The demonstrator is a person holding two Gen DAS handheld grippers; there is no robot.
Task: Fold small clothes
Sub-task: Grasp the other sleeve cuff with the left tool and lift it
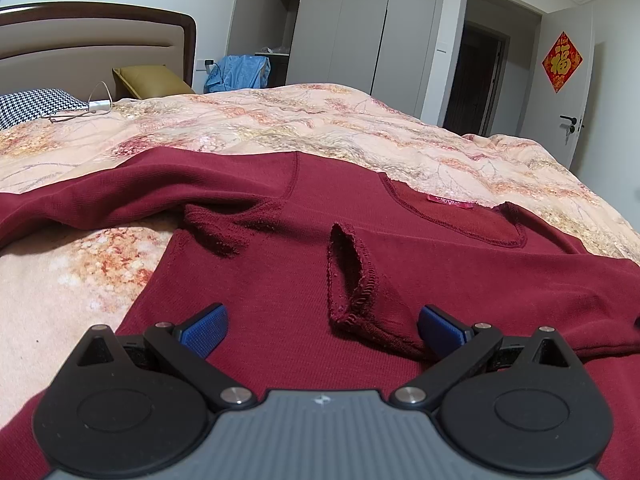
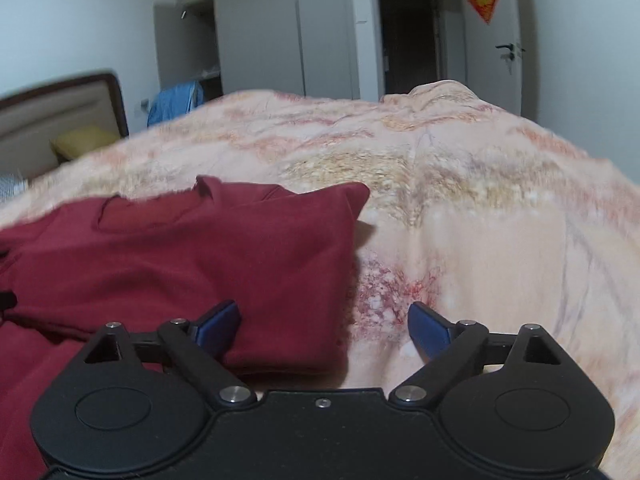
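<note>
A dark red knit top (image 1: 280,280) lies spread on the floral bedspread (image 1: 320,128), neckline and red label (image 1: 450,201) toward the far side. One sleeve is folded across its body, and the frayed cuff (image 1: 352,276) lies in the middle. My left gripper (image 1: 322,326) hovers low over the top, open, its blue pads (image 1: 204,330) wide apart and the sleeve end between them, untouched. In the right wrist view the folded right side of the top (image 2: 240,264) lies on the bed. My right gripper (image 2: 324,328) is open over that folded edge, gripping nothing.
A padded headboard (image 1: 88,40), a yellow pillow (image 1: 148,80) and a checked pillow (image 1: 32,106) are at the far left. A white charger with cable (image 1: 98,106) lies on the bedspread. Blue clothing (image 1: 240,72) sits beside grey wardrobes (image 1: 340,28). A doorway (image 1: 472,76) and white door (image 1: 568,80) stand at right.
</note>
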